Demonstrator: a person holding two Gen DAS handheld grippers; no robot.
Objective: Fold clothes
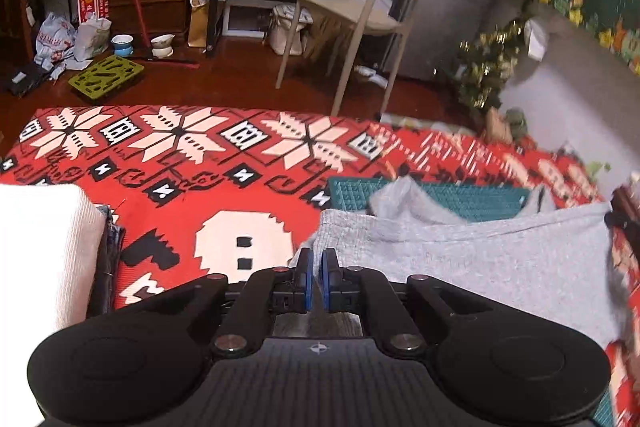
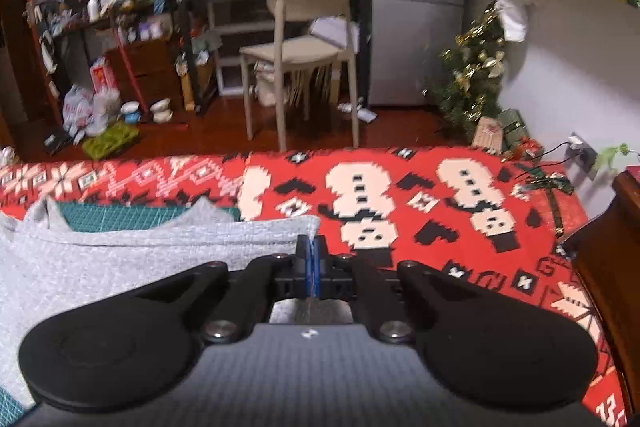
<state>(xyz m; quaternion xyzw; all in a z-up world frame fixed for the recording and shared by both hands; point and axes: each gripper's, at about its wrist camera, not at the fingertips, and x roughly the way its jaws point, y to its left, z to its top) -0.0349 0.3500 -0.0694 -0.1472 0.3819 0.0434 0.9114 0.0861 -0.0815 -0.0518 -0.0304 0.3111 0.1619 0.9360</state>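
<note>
Both tongs (image 1: 317, 269) (image 2: 312, 255) pinch the grey garment (image 1: 480, 259) edge.

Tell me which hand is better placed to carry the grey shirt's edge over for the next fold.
Probably neither alone: the left gripper and the right gripper each pinch an opposite corner of the grey shirt, jaws shut on fabric. The fold likely needs both moving together over the teal mat.

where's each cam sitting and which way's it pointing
Left wrist: on the left gripper, angled down over the grey garment's left corner; only the gripper's own fingers show.
Right wrist: on the right gripper, angled down over the grey garment's right corner; only its fingers show.
Shared: garment, red blanket, beige chair.
</note>
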